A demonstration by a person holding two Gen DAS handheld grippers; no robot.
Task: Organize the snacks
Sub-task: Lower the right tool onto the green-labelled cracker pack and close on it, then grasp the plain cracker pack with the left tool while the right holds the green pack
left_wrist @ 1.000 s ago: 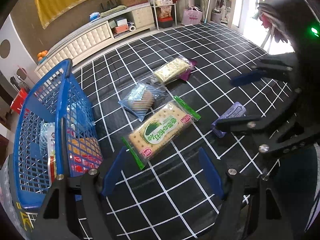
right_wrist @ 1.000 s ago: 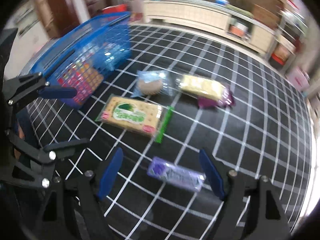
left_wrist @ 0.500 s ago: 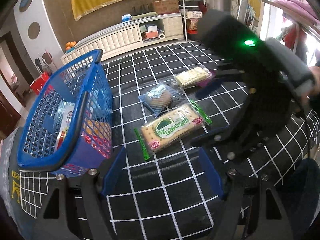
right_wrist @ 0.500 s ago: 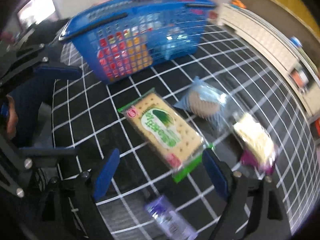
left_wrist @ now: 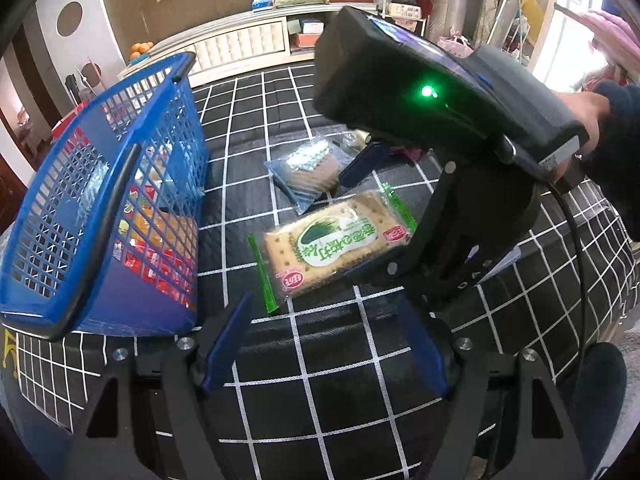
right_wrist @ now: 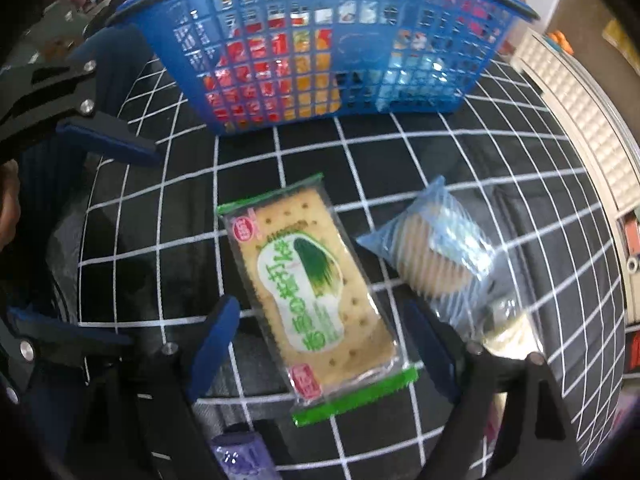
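Note:
A cracker pack [left_wrist: 332, 244] with green ends lies flat on the black grid cloth, right of the blue basket [left_wrist: 160, 68]. My right gripper [right_wrist: 320, 340] points down over this cracker pack [right_wrist: 312, 280], open, one blue finger on each long side, pads clear of the wrapper. From the left wrist, the right gripper [left_wrist: 352, 224] is seen straddling the pack. My left gripper [left_wrist: 324, 344] hovers open and empty near the cloth's front edge. A blue-striped round biscuit pack [right_wrist: 436, 256] lies beside the crackers. The basket [right_wrist: 420, 104] holds several snack packs.
A purple pack [right_wrist: 240, 456] lies under the right gripper's base, and a pale yellow pack [right_wrist: 508, 332] is partly hidden behind its right finger. My left gripper [right_wrist: 140, 248] stands close on the left. A person's hand [left_wrist: 584, 108] holds the right gripper. The cloth drops off at right [left_wrist: 600, 248].
The right gripper left the purple pack, rolled, and came down over the cracker pack so its fingers straddle it. The left view rolled upright while its gripper stayed in place.

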